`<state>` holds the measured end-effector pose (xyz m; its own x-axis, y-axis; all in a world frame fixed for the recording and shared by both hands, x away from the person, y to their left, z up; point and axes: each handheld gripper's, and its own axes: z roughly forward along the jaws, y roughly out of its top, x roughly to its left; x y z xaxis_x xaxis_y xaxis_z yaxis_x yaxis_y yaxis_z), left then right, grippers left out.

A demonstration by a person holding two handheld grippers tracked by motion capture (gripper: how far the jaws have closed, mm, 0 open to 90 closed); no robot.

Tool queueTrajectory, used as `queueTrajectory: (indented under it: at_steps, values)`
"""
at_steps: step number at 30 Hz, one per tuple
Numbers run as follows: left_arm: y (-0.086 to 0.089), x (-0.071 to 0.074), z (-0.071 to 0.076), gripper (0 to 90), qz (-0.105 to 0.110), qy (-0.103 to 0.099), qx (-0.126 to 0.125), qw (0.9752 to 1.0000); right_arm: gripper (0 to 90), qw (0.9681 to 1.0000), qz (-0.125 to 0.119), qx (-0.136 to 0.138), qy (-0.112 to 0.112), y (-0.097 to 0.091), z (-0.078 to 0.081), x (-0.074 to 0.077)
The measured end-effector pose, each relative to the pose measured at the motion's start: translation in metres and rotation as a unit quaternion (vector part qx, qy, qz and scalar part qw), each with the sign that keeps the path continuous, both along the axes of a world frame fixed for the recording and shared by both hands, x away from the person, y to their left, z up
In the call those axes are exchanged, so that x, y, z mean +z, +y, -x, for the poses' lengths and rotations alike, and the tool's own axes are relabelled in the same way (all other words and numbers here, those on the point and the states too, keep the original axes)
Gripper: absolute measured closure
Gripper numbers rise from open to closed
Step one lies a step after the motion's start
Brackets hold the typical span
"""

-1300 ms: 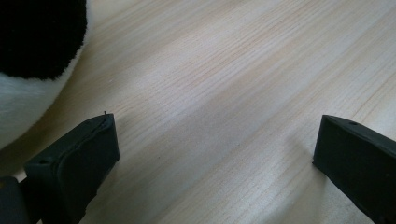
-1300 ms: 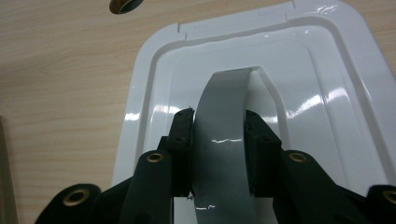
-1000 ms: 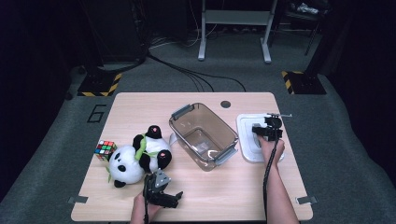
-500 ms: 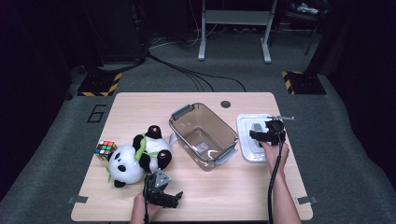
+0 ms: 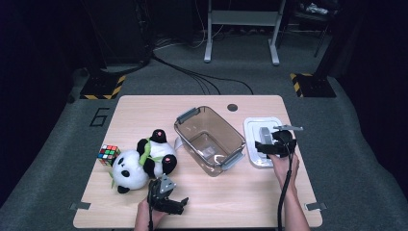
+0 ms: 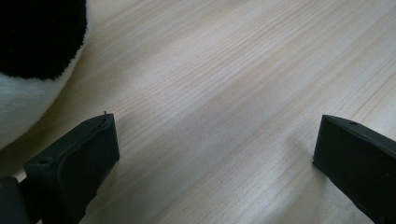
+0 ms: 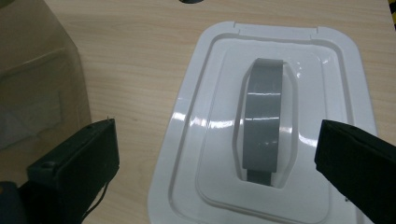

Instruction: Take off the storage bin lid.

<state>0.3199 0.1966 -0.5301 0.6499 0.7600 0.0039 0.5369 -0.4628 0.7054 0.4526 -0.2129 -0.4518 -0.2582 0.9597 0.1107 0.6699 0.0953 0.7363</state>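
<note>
White plastic lid with grey handle (image 5: 262, 139) lies flat at centre right beside the clear brown bin (image 5: 209, 139). Your right gripper (image 5: 269, 147) jaws, just opened, hover empty above it; left gripper (image 5: 166, 201) jaws apart, idle. Bin not yet filled or lidded.

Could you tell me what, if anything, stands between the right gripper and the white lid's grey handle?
Nothing visible does. The right gripper hangs open just above the white lid, its jaws either side of the grey handle; the brown bin sits apart to one side.

A lab: numbered wooden table (image 5: 144, 108), hazard-striped floor plates (image 5: 100, 89), trailing cables (image 5: 202, 77).
</note>
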Motion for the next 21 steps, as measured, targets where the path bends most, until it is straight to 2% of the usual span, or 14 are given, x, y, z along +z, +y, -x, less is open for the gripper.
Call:
queueTrajectory:
  at_steps: [15, 21]
  values:
    - [0.000, 0.000, 0.000, 0.0, 0.000, -0.001, 0.000, 1.0000, 0.0, 0.9994, 0.011, 0.031, -0.014, 0.015, 0.040, -0.009]
    - [0.000, 0.000, 0.000, 0.0, 0.000, 0.000, 0.000, 1.0000, 0.0, 0.9991, 0.012, 0.038, -0.011, 0.019, 0.053, -0.015]
